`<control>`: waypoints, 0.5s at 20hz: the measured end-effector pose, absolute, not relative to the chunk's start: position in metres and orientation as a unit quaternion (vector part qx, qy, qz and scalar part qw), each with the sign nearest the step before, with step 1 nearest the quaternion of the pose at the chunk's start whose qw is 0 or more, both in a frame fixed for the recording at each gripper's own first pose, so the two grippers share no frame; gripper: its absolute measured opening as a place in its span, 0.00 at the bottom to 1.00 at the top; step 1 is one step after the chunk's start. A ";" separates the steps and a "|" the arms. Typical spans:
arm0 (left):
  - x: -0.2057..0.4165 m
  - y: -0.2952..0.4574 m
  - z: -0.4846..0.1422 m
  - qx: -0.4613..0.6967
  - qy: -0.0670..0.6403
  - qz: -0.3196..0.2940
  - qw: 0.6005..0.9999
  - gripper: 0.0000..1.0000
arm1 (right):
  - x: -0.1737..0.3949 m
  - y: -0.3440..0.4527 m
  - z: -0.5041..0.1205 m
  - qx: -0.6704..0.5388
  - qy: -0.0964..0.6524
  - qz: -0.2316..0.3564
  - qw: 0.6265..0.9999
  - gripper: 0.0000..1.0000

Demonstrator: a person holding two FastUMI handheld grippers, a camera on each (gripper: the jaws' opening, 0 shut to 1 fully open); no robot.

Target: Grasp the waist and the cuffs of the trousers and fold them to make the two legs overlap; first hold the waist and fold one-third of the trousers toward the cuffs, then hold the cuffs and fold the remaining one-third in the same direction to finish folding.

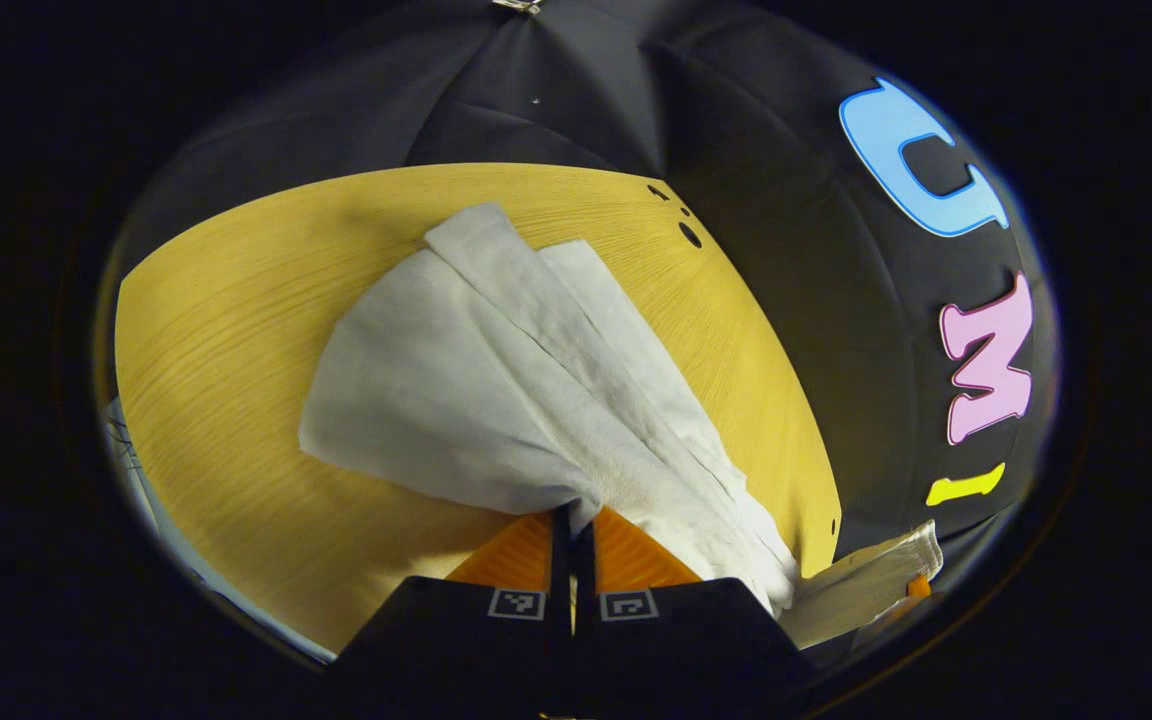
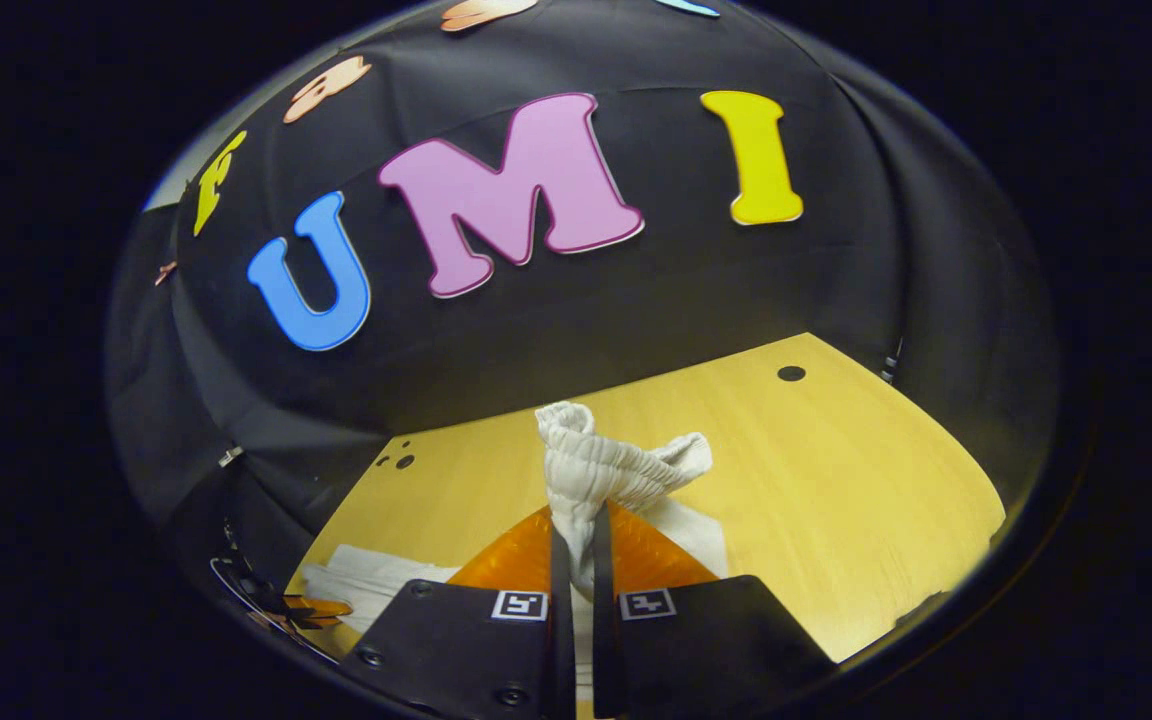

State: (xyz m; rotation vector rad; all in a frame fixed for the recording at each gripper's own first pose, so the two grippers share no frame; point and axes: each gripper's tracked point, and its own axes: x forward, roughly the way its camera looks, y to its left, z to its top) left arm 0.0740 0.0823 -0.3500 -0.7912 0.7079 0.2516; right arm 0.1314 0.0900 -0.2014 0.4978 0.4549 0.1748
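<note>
The trousers (image 1: 496, 380) lay on the desk (image 1: 226, 330) as a pale, creased length of cloth, and in the left gripper view their long axis ran from about 11 o'clock, where a flat squared end rested on the wood, down toward 5 o'clock, where the fabric gathered into a narrow bunch at the left gripper (image 1: 573, 525). That gripper's jaws were closed on this bunch, with cloth pinched between the two fingers and spilling past them toward 4 o'clock. Which end this was, waist or cuffs, could not be told with certainty from the frames. In the right gripper view, the right gripper (image 2: 581, 560) had its jaws closed on another ribbed, bunched portion of the trousers (image 2: 601, 470), which stood up from the fingers toward 12 o'clock and flared toward 1 o'clock; the ribbing suggested an elasticated waist, though this was a judgement only. More of the fabric lay flat on the desk (image 2: 836, 470) at about 8 o'clock from those fingers. The garment therefore extended away from the left gripper along the desk, while the right gripper held its portion raised above the surface. Judged from this layout, the coming fold depended on carrying the held portions across the long axis so that one leg landed squarely on the other, and both grips were already in place at the near side.
</note>
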 end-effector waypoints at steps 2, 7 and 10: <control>0.075 0.083 -0.351 -0.381 0.336 0.116 0.854 0.06 | 0.127 0.118 -0.207 0.225 0.232 0.106 0.940 0.11; 0.074 0.082 -0.350 -0.395 0.338 0.104 0.848 0.06 | 0.116 0.174 -0.232 0.154 0.254 0.152 0.943 0.11; 0.075 0.082 -0.350 -0.393 0.341 0.101 0.848 0.06 | 0.106 0.208 -0.246 0.124 0.273 0.182 0.936 0.11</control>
